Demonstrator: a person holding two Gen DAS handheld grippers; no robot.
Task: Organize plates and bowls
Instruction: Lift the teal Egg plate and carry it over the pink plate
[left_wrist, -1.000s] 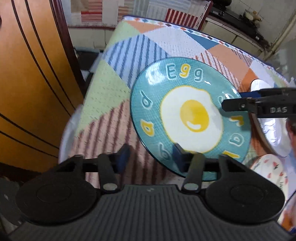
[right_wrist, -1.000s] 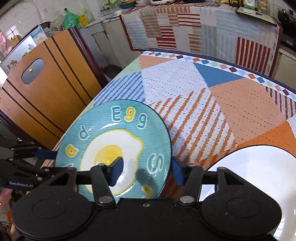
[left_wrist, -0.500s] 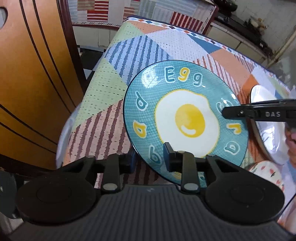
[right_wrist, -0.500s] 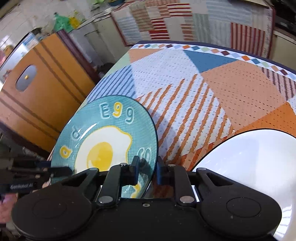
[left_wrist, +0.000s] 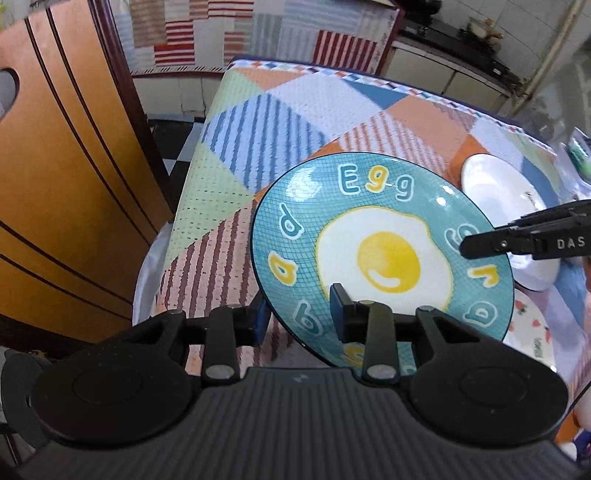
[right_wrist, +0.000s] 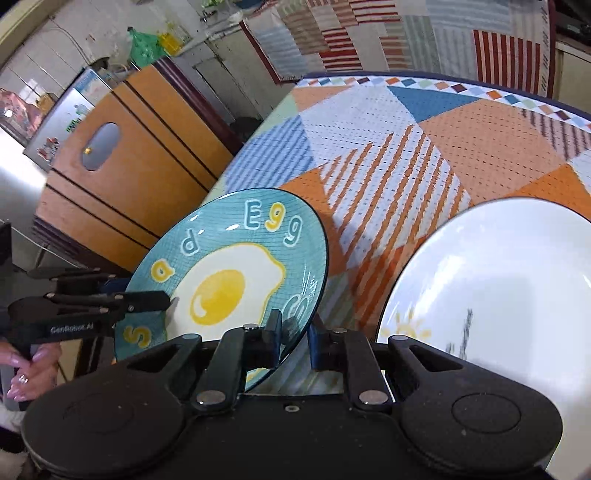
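A teal plate (left_wrist: 384, 254) with a fried-egg picture and the letters "Egg" is held tilted above the patterned tablecloth (left_wrist: 280, 122). My left gripper (left_wrist: 299, 314) is shut on its near rim, one finger above and one below. My right gripper (right_wrist: 293, 332) is shut on the opposite rim of the same plate (right_wrist: 229, 280). The right gripper shows in the left wrist view (left_wrist: 517, 243), the left gripper in the right wrist view (right_wrist: 96, 306). A large white plate (right_wrist: 498, 295) lies on the table to the right.
A white plate (left_wrist: 498, 195) and a small strawberry-patterned dish (left_wrist: 532, 332) lie at the right of the table. An orange wooden cabinet (left_wrist: 66, 184) stands close to the table's left edge. A striped cloth (right_wrist: 369, 33) hangs behind the table.
Both grippers closed on the teal plate's rims and lifted it off the cloth; it is now tilted and higher, with more of the table showing beneath.
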